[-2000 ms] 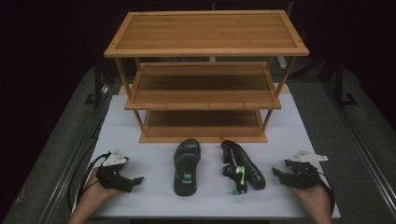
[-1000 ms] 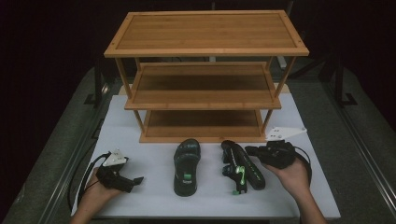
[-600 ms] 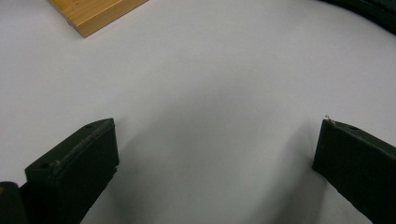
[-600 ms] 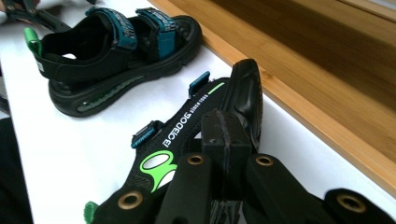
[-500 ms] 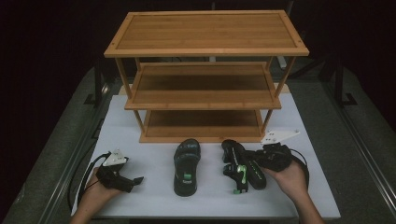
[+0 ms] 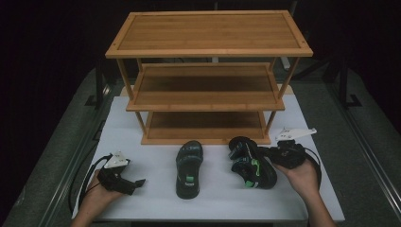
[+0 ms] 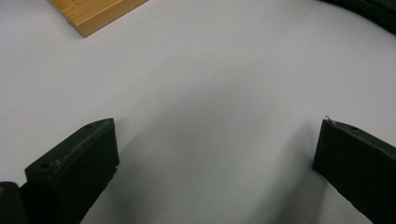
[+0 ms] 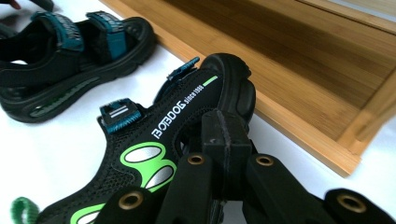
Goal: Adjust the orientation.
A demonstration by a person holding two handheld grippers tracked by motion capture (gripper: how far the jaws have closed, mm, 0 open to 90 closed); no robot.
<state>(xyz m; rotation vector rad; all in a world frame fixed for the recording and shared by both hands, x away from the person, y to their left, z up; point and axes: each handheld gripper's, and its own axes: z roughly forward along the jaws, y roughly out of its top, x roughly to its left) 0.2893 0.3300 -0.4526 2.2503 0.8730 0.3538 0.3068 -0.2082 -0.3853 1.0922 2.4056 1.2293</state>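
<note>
Right gripper (image 6: 269, 153) is against the right sandal (image 6: 250, 162), jaws closed on its side wall. In the right gripper view the jaw sits pressed on the sandal's upper (image 8: 187, 135) beside the printed lettering. That sandal lies on its side near the bench's (image 6: 142, 142) front right, just in front of the wooden rack (image 6: 208, 101). Left sandal (image 6: 189, 168) lies sole down, mid-bench toward the front edge, apart from both grippers. Left gripper (image 6: 135, 183) rests at the front left corner, jaws wide open over bare bench top (image 7: 210, 93), nothing between them.
</note>
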